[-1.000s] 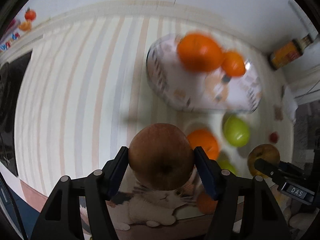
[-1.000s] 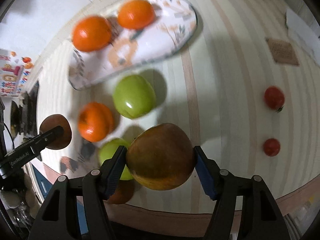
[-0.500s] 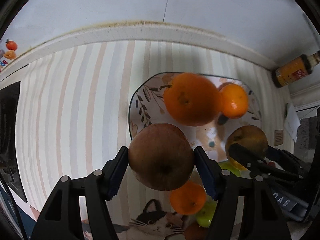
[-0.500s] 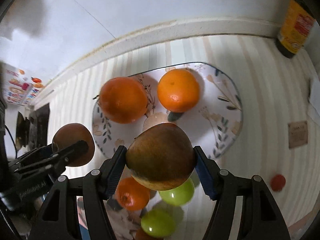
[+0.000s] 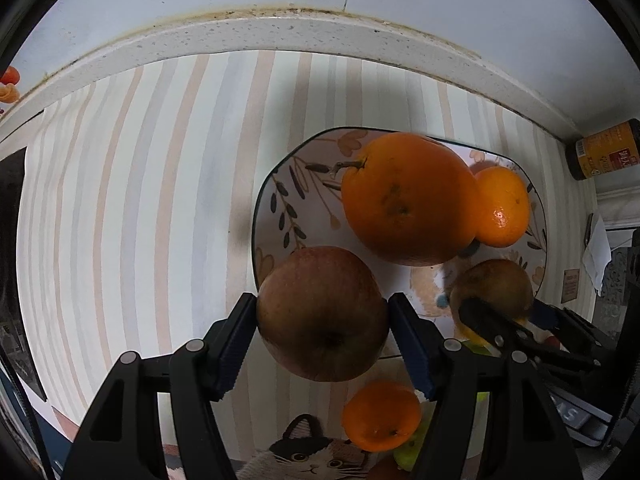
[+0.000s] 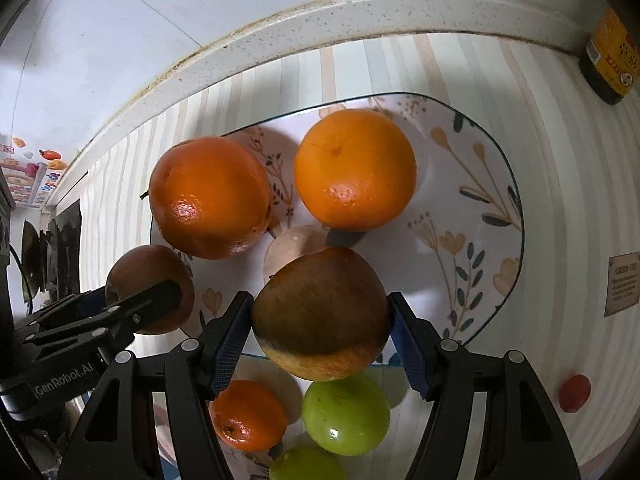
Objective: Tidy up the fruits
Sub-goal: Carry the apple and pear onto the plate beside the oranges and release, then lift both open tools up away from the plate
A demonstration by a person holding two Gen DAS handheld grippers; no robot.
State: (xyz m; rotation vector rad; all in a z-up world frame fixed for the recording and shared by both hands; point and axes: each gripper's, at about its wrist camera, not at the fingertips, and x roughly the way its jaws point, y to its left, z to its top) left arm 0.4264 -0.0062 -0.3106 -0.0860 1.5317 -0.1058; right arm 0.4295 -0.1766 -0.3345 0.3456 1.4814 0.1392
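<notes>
Left wrist view: the left gripper (image 5: 322,316) points down over the near-left edge of a floral plate (image 5: 280,200) and grasps a reddish-brown apple (image 5: 322,314). The left pad presses the fruit's side; at the right pad a thin gap may show, so contact there cannot be confirmed. Two oranges rest on the plate: a large orange (image 5: 406,198) with a stem, and a smaller orange (image 5: 502,210) touching it on the right. The right gripper (image 5: 494,306) enters from the right edge, clamped on a second apple (image 5: 496,286) above the plate's near-right part. A mandarin (image 5: 380,416) lies on the striped tablecloth (image 5: 140,220) just below the plate. A dark sauce bottle (image 5: 608,156) stands against the wall at far right.

Right wrist view: the second apple, red-brown with a yellow underside, sits between both pads over the plate's near rim. Its jaws have just been opening slightly, with the fruit between them. Two green apples (image 6: 346,416) and the mandarin lie on the cloth near the rim. A cherry tomato (image 6: 575,393) sits well apart at right.
</notes>
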